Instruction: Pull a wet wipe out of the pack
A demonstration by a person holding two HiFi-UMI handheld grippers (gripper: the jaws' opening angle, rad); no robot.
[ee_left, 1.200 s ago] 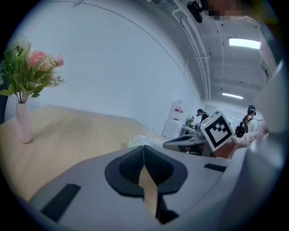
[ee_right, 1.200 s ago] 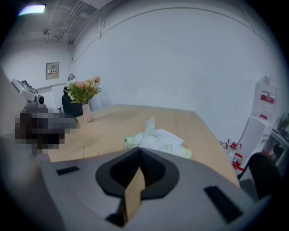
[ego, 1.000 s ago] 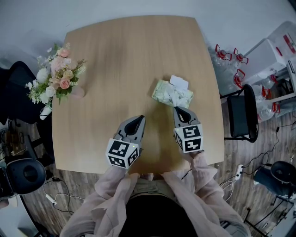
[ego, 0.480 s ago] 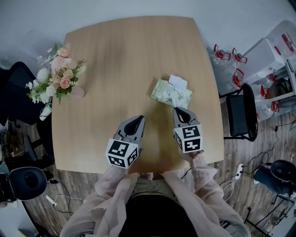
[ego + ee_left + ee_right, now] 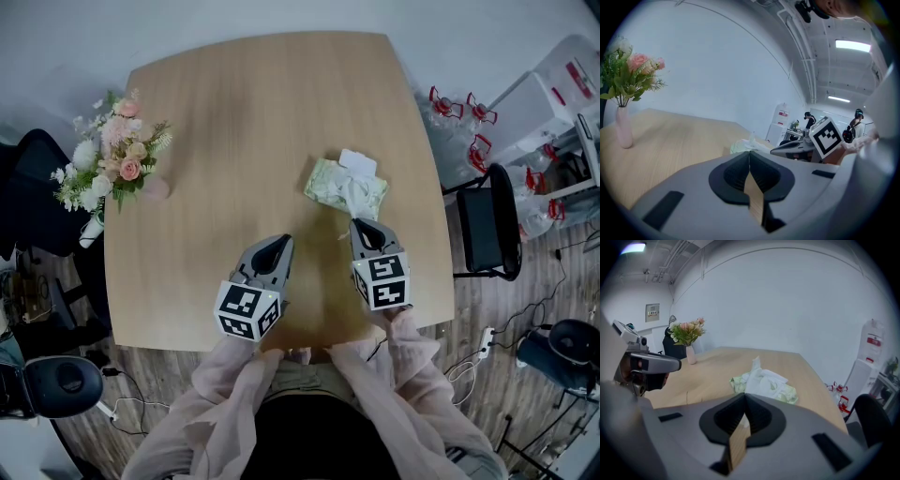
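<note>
Lying on the right half of the bench (image 5: 234, 112), the wet wipe pack (image 5: 328, 183) is pale green and flat, with its white flap (image 5: 357, 162) turned open on the far side. A white wipe (image 5: 353, 194) stands up crumpled from the opening in the middle of the pack, and its lower part hangs toward the person.

The right hand-held gripper (image 5: 362, 225) points at the pack from the near side. Its tip is just beside the pack's near edge and close to the loose wipe. Its jaws are closed together. In the right gripper view a small pale spot shows at the tip, but I cannot tell if this is a corner of the wipe pinched there or only the wipe behind it.

The left hand-held gripper (image 5: 281, 242) is to the left of the right one, apart from the pack, low over bare wood. Its jaws are also pressed together and nothing is between them.

A vase of flowers (image 5: 117, 155) stands at the left edge of the bench, well apart from the pack.
</note>
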